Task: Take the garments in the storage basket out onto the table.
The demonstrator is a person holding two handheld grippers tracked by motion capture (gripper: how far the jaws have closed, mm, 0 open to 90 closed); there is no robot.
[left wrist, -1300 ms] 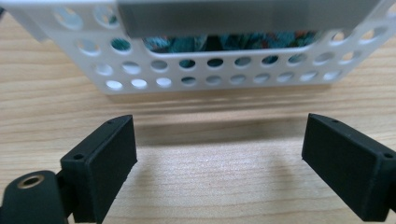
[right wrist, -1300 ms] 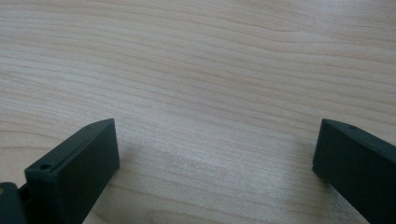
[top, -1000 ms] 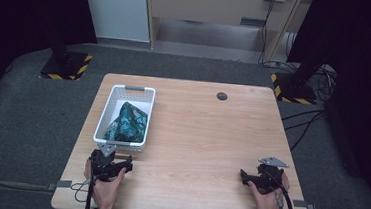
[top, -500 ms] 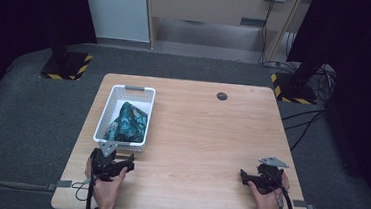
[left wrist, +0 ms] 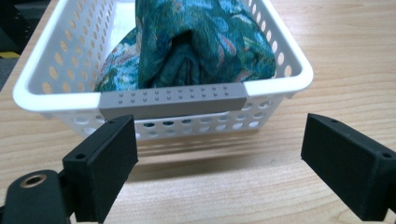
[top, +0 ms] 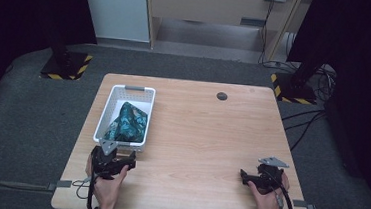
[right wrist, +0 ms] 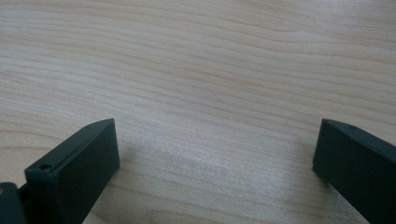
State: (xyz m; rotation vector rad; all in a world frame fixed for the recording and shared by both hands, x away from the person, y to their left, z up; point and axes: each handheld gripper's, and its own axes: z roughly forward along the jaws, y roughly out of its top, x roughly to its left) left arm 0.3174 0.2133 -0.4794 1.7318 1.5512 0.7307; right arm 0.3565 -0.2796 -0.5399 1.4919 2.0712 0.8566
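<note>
1. Jaws of the left gripper stand wide apart, clamping nothing, low over the wooden table.
2. Just ahead of them sits a white perforated basket, its grey grip strip carrying raised dots but no readable writing.
3. Inside it, beyond the strip, lies bunched teal patterned cloth.
4. Well apart, the right gripper is likewise spread open over bare wood.

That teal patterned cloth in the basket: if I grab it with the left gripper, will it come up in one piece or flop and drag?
Likely floppy: the cloth lies bunched in soft folds, so a pinch should lift one fold while the rest hangs. It probably grips well, since the weave looks coarse. The basket looks like thin perforated plastic, so it may slide or lift if the fabric snags. The left gripper is open just short of it.
</note>
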